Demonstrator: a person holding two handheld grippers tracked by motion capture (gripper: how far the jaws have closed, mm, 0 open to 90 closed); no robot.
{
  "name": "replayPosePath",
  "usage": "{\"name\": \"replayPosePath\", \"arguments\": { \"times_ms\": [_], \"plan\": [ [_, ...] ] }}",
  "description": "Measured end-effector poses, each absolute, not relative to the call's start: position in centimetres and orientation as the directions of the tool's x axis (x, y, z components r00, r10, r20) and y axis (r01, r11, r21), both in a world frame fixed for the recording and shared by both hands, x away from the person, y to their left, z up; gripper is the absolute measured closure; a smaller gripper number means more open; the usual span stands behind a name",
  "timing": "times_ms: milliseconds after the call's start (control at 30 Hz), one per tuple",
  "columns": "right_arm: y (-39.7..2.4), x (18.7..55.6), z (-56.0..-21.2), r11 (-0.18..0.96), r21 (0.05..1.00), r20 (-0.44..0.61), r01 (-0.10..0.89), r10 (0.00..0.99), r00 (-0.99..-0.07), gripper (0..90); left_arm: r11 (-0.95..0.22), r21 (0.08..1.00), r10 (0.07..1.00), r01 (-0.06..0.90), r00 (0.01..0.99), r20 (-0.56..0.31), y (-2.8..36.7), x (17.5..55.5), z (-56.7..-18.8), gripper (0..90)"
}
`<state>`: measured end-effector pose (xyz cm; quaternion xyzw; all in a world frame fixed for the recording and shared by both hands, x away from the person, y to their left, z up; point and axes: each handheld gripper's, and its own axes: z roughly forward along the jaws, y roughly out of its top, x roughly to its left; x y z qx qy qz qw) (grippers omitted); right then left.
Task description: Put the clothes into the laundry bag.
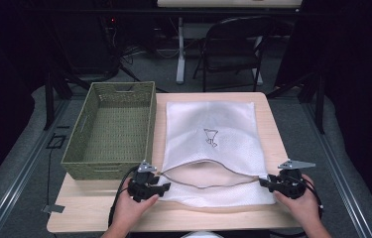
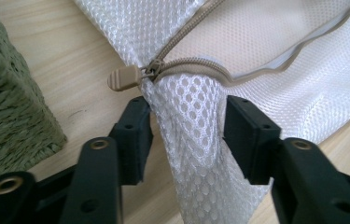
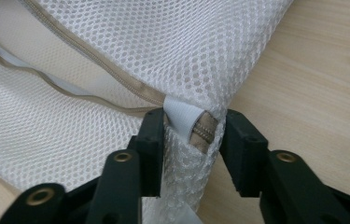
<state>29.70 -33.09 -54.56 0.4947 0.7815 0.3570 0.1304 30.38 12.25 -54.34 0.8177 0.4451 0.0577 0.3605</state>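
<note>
Jaws of the left gripper [image 2: 186, 135] stand apart around a bunched corner of the mesh bag [image 1: 213, 134]; the right gripper [image 3: 191, 140] likewise straddles the opposite corner, not pinching. The bag lies flat on the table [image 1: 278, 129], zipper [image 2: 196, 67] open, beside a basket [image 1: 114, 129]. Light, limp, slippery netting likely; grip the stiffer zipper ends.

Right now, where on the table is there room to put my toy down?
The green basket is hollow inside, so that's the roomiest spot. There's a bare wood strip on the table in front of the basket, left of the left claw, and a thin strip right of the white mesh bag. The near edge is crowded by both hands, the right claw and the bag's zipper end.
</note>
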Motion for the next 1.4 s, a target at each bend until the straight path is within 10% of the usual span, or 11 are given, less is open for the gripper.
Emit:
{"name": "replayPosePath", "arguments": {
  "times_ms": [300,867,1033,1167,1400],
  "plan": [
    [-33.1,29.5,-54.2,0.296,0.711,0.083,0.638,0.865,-0.494,45.4,-0.342,0.674,0.771,0.655,0.605,-0.197,12.5,30.3,-54.0,40.4],
    [-33.6,28.8,-52.6,0.273,0.752,0.067,0.6,0.874,-0.482,45.5,-0.336,0.703,0.774,0.626,0.61,-0.173,13.2,29.9,-52.0,40.8],
    [-33.4,28.8,-51.6,0.242,0.755,0.113,0.61,0.868,-0.484,57.7,-0.355,0.69,0.769,0.631,0.616,-0.168,12.8,30.2,-51.0,49.3],
    [-32.6,28.7,-50.6,0.248,0.767,0.096,0.591,0.867,-0.489,78.8,-0.375,0.685,0.785,0.625,0.607,-0.125,12.0,30.7,-50.4,73.2],
    [-31.2,29.4,-51.4,0.291,0.746,0.071,0.599,0.86,-0.506,87.9,-0.372,0.675,0.773,0.637,0.615,-0.154,10.7,32.0,-50.7,84.6]
  ]
}}
